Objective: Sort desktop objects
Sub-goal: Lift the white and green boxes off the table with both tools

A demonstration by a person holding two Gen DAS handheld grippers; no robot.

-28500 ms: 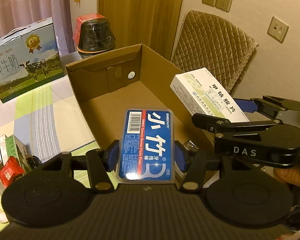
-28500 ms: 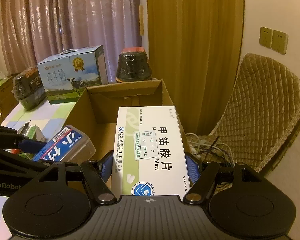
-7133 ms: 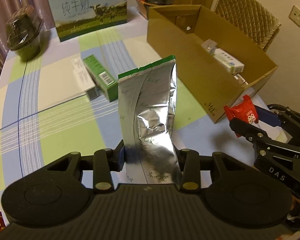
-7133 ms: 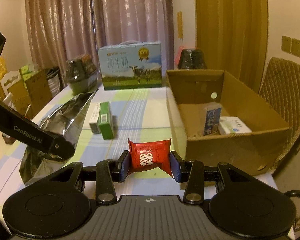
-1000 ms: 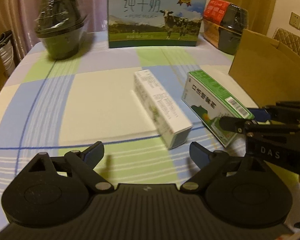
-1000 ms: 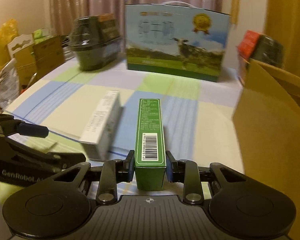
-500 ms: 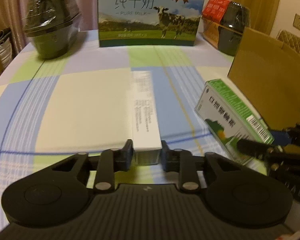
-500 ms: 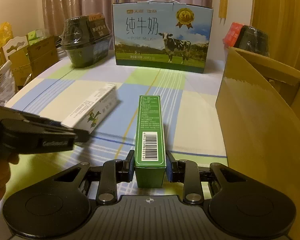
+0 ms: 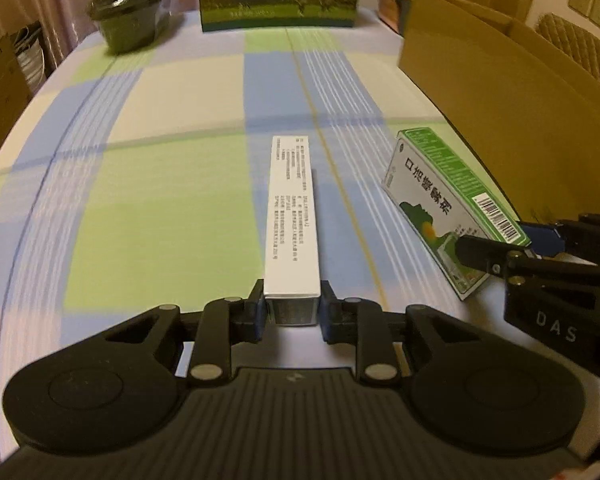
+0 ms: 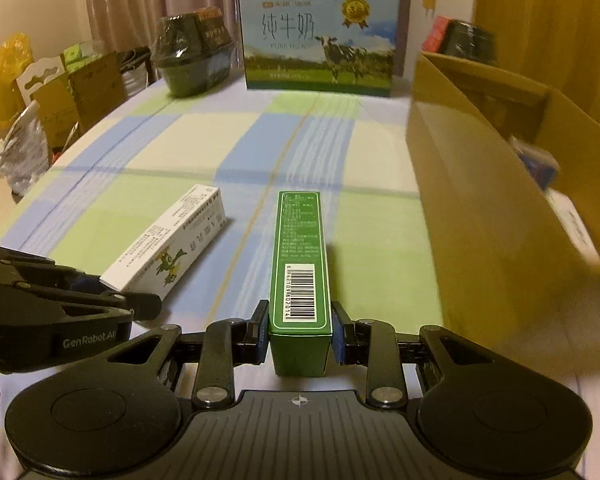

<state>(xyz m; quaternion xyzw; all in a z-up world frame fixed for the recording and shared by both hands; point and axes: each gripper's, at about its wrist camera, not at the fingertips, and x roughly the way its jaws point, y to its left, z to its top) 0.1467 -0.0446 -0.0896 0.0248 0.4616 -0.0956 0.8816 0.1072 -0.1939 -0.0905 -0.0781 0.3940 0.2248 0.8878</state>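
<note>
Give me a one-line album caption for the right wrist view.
Right gripper clamps a green box beside the cardboard box; left gripper holds a white box.

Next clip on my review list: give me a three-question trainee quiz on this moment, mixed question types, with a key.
1. True or false: the left hand-held gripper is shut on the white box.
2. Which box does the right hand-held gripper hold? A) red B) green C) blue
3. Fill in: seen from the right wrist, the open cardboard box stands to the ____ of the held box.

Key:
1. True; its pads press both sides of the white box's near end.
2. B, the green box, barcode face up.
3. right
</note>
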